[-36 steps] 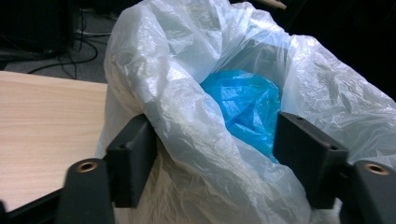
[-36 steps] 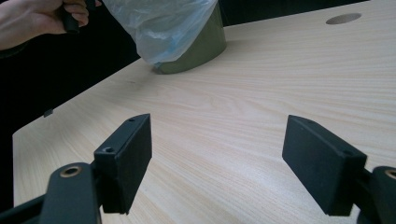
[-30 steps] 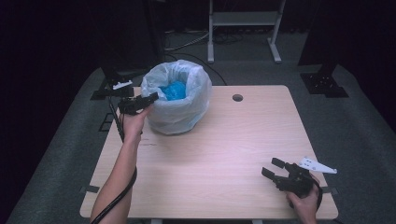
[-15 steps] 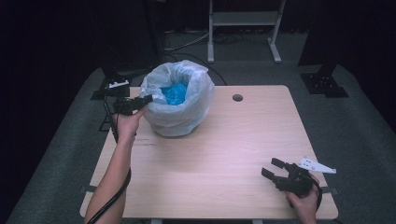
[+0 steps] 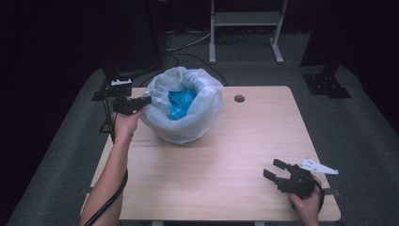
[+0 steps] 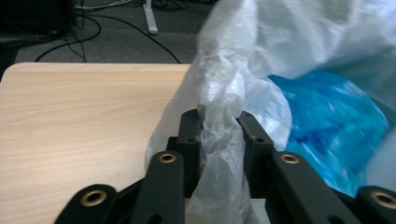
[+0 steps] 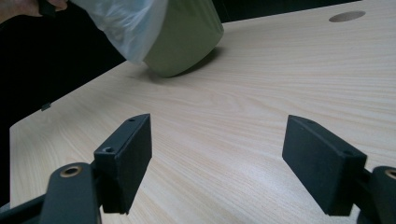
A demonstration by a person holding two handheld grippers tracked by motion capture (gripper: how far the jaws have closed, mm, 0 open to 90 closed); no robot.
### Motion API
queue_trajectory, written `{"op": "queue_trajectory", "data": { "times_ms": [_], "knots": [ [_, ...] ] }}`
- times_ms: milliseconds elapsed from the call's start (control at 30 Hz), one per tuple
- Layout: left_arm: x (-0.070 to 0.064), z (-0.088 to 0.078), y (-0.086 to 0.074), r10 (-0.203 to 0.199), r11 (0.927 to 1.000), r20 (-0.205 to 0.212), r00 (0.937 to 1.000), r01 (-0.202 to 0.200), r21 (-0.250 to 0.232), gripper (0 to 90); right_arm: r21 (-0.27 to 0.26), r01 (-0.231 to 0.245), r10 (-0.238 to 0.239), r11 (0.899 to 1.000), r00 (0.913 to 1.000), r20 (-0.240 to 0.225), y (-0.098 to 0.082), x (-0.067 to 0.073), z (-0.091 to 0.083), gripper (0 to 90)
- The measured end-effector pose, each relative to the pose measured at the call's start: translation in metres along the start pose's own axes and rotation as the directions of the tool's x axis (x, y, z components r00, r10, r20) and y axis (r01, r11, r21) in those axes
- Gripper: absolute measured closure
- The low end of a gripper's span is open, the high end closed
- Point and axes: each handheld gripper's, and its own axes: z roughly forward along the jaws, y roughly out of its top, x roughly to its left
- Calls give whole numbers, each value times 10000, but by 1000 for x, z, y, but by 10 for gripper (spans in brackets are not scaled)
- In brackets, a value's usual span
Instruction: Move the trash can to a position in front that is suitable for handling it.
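A white plastic bag lines a green bin at the back left of the table, with blue material inside it. My left gripper is at the bag's left rim. Its jaws have just been closing and now pinch a bunched fold of the bag between the pads of the left gripper. The blue material lies just beyond them. My right gripper rests open near the table's front right, and the right gripper has only bare wood between its jaws.
A round cable hole sits in the tabletop behind the bin's right side. A white shelf frame and cables stand on the grey floor beyond the table. Dark stands flank the table at the left and right.
My left gripper has drifted slightly left at the bag's rim and its jaws have narrowed onto the plastic. The right gripper has stayed where it was.
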Motion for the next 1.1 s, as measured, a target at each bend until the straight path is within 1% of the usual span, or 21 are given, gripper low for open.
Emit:
{"op": "queue_trajectory", "data": {
  "times_ms": [167, 267, 333, 500, 533, 567, 633, 733, 833, 1100],
  "knots": [
    [-5, -6, 4, 468, 9984, 121, 9988, -472, 304, 774, 23, 48, -48, 10000, 10000, -19, 0, 1, 1, 230],
    [-7, -10, 6, 672, 9962, 113, 9977, -677, 543, 779, 31, 47, -47, 10000, 10000, -27, 0, 1, 1, 229],
    [-7, -14, 5, 890, 9932, 57, 9960, -892, 744, 783, 27, 44, -44, 10000, 10000, -33, 1, 1, 1, 229],
    [-2, -26, -2, 1082, 9887, -66, 9941, -1070, 1051, 785, 31, 6, -6, 10000, 10000, -82, 1, 1, 2, 230],
    [0, -30, -6, 1074, 9876, -43, 9942, -1062, 1155, 785, 49, 33, -32, 10000, 9999, -102, 1, 2, 3, 229],
    [0, -30, -6, 1074, 9876, -43, 9942, -1062, 1155, 784, 49, 33, -32, 10000, 9999, -102, 1, 2, 3, 229],
    [3, -37, -11, 1046, 9873, -37, 9945, -1034, 1208, 784, 82, 41, -40, 10000, 9999, -132, 0, 3, 3, 230],
    [6, -50, -18, 1145, 9859, -32, 9934, -1133, 1234, 784, 89, 117, -116, 9999, 9998, -152, 1, 4, 5, 229],
    [6, -60, -25, 1241, 9842, 1, 9923, -1231, 1271, 784, 159, 95, -92, 9998, 9998, -164, 0, 5, 6, 229],
    [8, -81, -40, 1264, 9850, 245, 9917, -1284, 1151, 782, 199, 183, -180, 9996, 9998, -111, 1, 7, 7, 229]
  ]
}}
